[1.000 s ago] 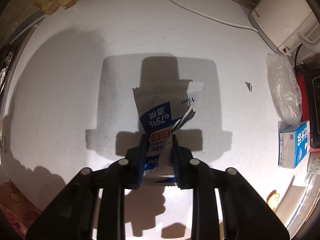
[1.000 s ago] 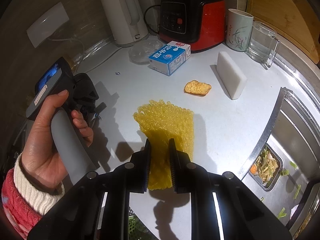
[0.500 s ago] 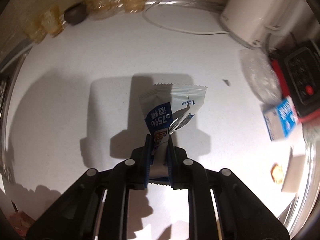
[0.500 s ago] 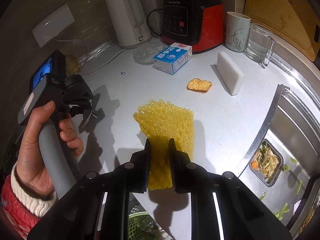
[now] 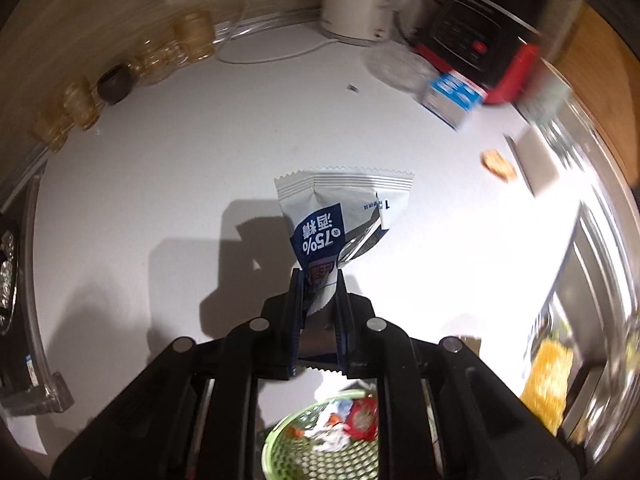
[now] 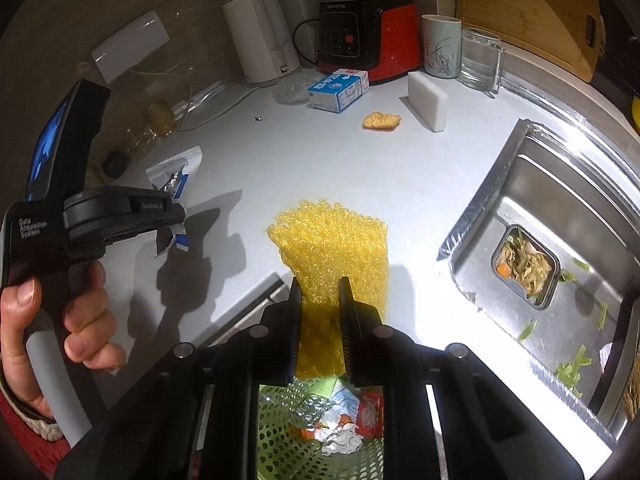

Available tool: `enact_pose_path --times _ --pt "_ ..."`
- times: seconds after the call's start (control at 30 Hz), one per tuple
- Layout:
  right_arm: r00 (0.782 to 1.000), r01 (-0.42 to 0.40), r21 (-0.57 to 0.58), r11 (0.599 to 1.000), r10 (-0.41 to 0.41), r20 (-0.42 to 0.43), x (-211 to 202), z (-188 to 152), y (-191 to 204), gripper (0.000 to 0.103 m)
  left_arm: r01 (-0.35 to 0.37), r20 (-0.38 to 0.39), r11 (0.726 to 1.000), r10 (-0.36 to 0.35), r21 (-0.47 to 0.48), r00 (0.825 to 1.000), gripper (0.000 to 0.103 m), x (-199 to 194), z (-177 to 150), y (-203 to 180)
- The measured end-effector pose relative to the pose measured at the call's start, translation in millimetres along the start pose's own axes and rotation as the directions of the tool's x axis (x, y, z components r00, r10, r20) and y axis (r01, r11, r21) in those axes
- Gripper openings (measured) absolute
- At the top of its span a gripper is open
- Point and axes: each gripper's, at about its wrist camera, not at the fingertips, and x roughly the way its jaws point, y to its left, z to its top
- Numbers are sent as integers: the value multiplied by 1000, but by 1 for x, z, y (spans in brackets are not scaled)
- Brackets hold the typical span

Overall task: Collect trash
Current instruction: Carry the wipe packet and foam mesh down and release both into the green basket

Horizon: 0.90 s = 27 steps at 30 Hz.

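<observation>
The blue-and-white wrapper [image 5: 344, 216] shows "75%" upside down beside Chinese characters and a "1" at its edge, the left tool [image 6: 176, 216] body reads "Data Acquisition System", and the red-and-black appliance [image 6: 368, 36] bears a small brand line too fine to read.

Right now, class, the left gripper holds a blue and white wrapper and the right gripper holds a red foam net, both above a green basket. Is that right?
Wrong in one respect: the foam net in the right gripper is yellow, as the right wrist view shows. The left gripper does hold the blue and white wrapper, and the green basket lies below both.
</observation>
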Motion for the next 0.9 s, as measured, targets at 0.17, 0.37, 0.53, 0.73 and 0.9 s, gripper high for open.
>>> enact_pose_path --times 0.17,0.37,0.53,0.73,0.9 --pt "1000 3 4 1000 -3 -25 -13 -49 2 19 62 8 987 -64 148 998 15 -21 -58 -4" --pt "997 11 16 1000 -9 -79 -14 -106 1 19 130 -3 956 -134 264 991 15 -28 -117 -5" --pt "993 10 -10 1000 -11 -120 -1 -149 8 19 156 -24 928 -157 339 987 15 -25 -158 -4" --pt "987 11 -51 999 -19 -161 37 -193 19 19 161 -55 907 -152 389 987 16 -10 -188 6" --pt "980 0 -66 998 -13 -198 72 -219 21 19 154 -80 896 -132 417 988 17 9 -205 18"
